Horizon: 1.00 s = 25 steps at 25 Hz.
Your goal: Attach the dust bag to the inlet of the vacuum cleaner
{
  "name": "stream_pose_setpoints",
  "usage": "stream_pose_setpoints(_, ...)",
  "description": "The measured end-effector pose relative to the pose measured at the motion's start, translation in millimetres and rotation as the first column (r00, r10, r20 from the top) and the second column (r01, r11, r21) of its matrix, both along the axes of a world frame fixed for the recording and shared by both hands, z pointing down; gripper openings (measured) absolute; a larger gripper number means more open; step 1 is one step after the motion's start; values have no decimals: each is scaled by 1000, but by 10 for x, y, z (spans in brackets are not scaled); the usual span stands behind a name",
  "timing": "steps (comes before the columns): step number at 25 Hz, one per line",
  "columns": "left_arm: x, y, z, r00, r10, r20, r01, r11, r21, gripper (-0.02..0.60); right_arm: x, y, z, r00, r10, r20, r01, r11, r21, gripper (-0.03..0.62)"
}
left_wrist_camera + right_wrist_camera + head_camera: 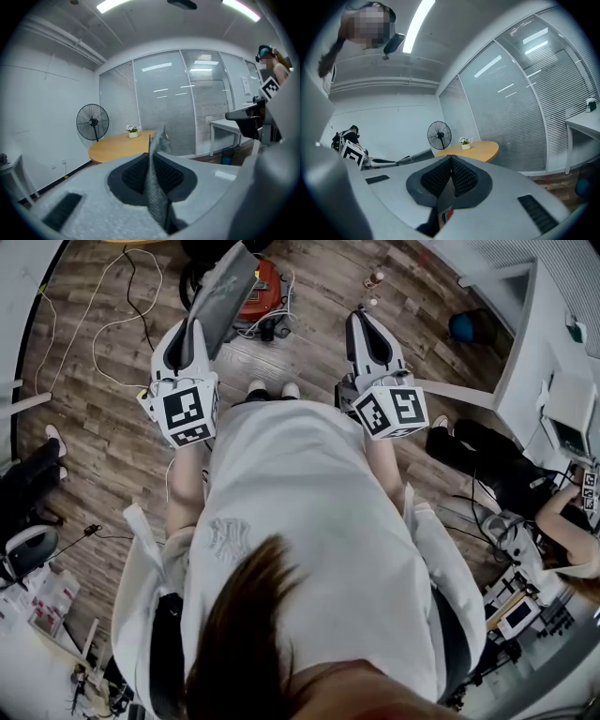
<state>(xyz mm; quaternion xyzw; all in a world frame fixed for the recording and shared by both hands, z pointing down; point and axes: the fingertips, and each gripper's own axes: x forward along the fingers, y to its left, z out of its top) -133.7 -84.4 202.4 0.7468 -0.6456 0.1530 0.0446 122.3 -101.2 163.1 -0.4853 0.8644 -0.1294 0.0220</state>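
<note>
The vacuum (pixel 262 289), red-bodied, stands on the wood floor (pixel 94 446) just ahead of the person's feet. The left tool (pixel 192 327) is clamped on the bag (pixel 225 289), a flat grey piece that sticks up and forward out of the jaws. In the head view its far end crosses the vacuum's left side; whether the two touch cannot be told. The left gripper view shows the pads pressed on the bag's mesh-textured edge, which stands upright between them. The bag looks flat, and nothing shows whether it holds anything. The vacuum's inlet cannot be made out.

The right tool (pixel 362 322) hangs to the right of the vacuum, apart from it, its jaws together with nothing between them.

A thin pale cord (pixel 89 320) loops over the floor left of the vacuum.

Well beyond the vacuum, by the glass wall, a round wooden table (pixel 117 147) carries a small pot (pixel 133 134) with white flowers (pixel 132 128) in it. A black fan (pixel 93 121) stands just beside that table.
</note>
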Motion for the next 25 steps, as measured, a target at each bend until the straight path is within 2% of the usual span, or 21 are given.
stream_pose_setpoints(11, -27, -66, 94, 996, 89, -3, -89, 996, -26, 43, -111, 92, 112, 999, 41, -15, -42, 999, -34, 5)
stream_pose_setpoints(15, 44, -68, 149, 984, 177, 11, -177, 983, -46, 43, -153, 82, 137, 998, 52, -29, -53, 998, -40, 5)
stream_pose_setpoints(18, 184, -41, 210, 959, 283, 32, -280, 957, -71, 43, -218, 82, 178, 998, 38, -48, -40, 998, -44, 5)
stream_pose_setpoints(22, 439, 64, 375, 895, 443, 43, -435, 891, -129, 43, -328, 100, 265, 996, 3, -87, -9, 998, -64, 5)
stream_pose_setpoints(25, 587, 172, 508, 854, 520, 29, -509, 846, -160, 43, -377, 122, 337, 995, -3, -95, -5, 996, -86, 6)
